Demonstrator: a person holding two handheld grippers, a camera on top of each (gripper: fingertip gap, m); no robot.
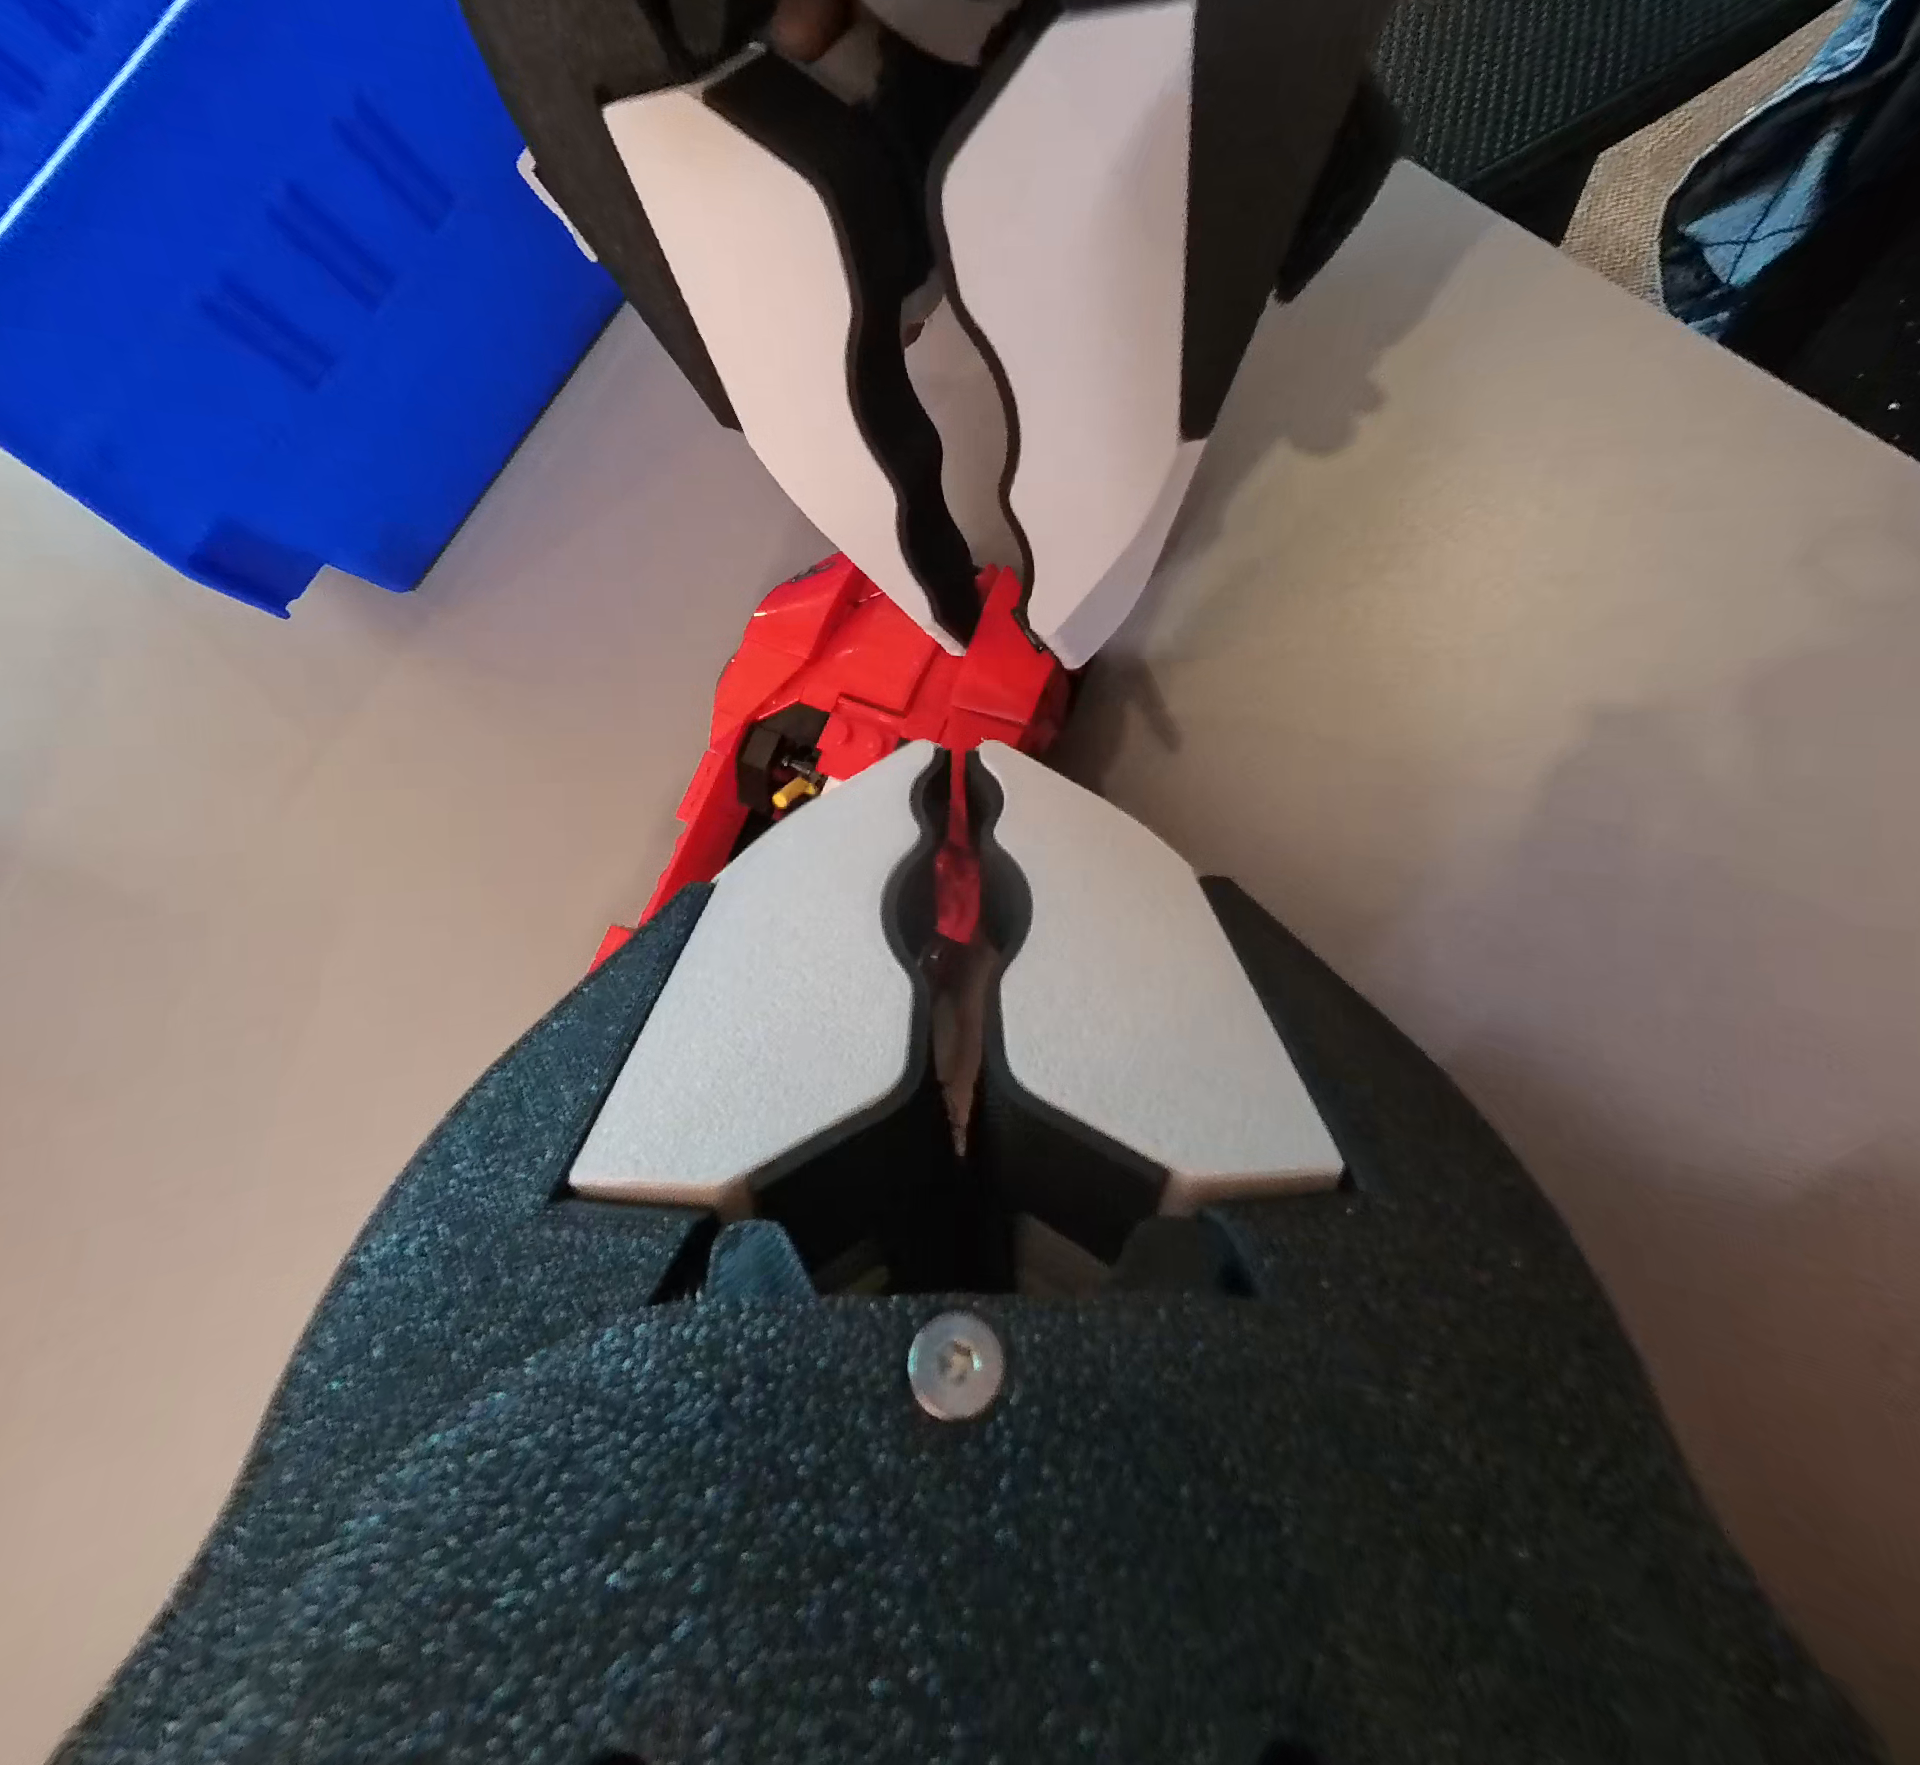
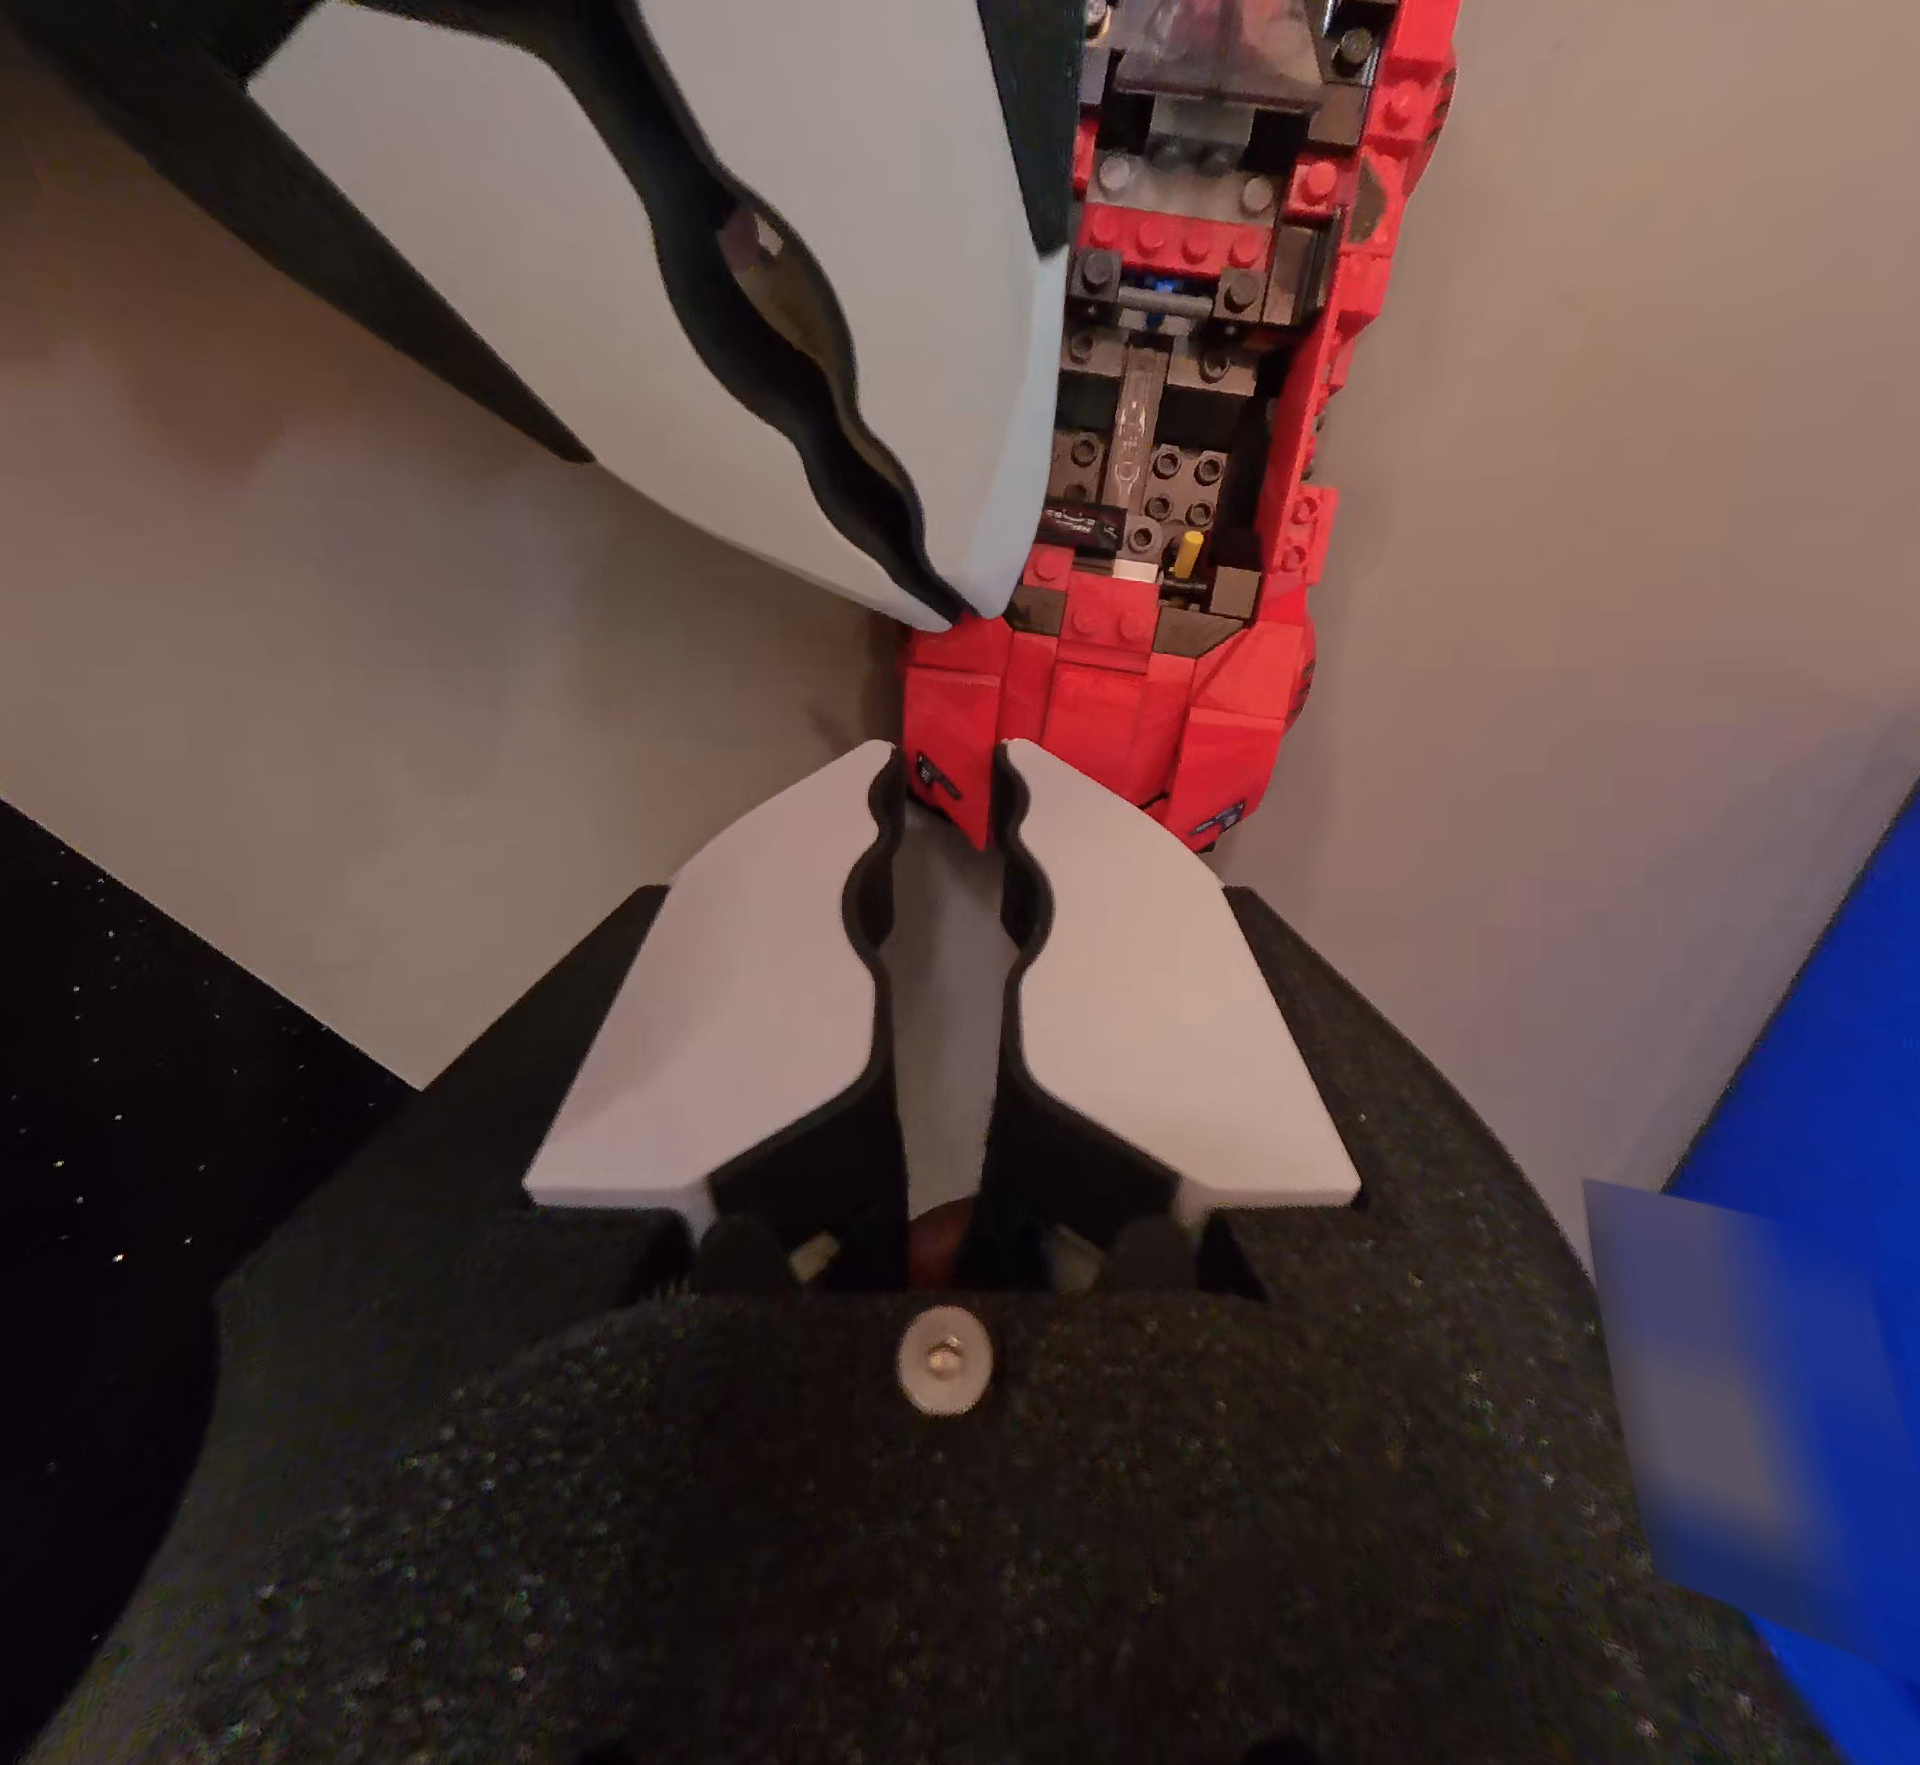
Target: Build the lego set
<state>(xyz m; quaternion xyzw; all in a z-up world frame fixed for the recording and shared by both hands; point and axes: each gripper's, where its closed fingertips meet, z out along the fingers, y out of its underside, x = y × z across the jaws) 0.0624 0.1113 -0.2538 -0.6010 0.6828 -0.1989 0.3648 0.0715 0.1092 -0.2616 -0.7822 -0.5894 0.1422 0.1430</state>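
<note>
A red lego car [image 2: 1132, 707] with a black, open interior lies on the grey table [image 2: 416, 728]; it also shows in the left wrist view [image 1: 894, 666]. My right gripper [image 2: 945, 765] is closed on the front corner of the car's nose, with red brick between its fingertips; in the left wrist view it comes down from above [image 1: 997, 645]. My left gripper [image 1: 956, 751] is shut, and its tips rest on the hood edge at the car's side, as the right wrist view shows [image 2: 956, 616]. I cannot tell whether it holds a small piece.
A blue plastic bin [image 1: 260, 261] stands on the table beside the car and shows at the right edge of the right wrist view [image 2: 1829, 988]. A black mesh chair [image 1: 1662, 1] is beyond the table's far edge. Dark floor [image 2: 156, 1144] lies past the near table edge. Less than 4 cm separates the two grippers' tips.
</note>
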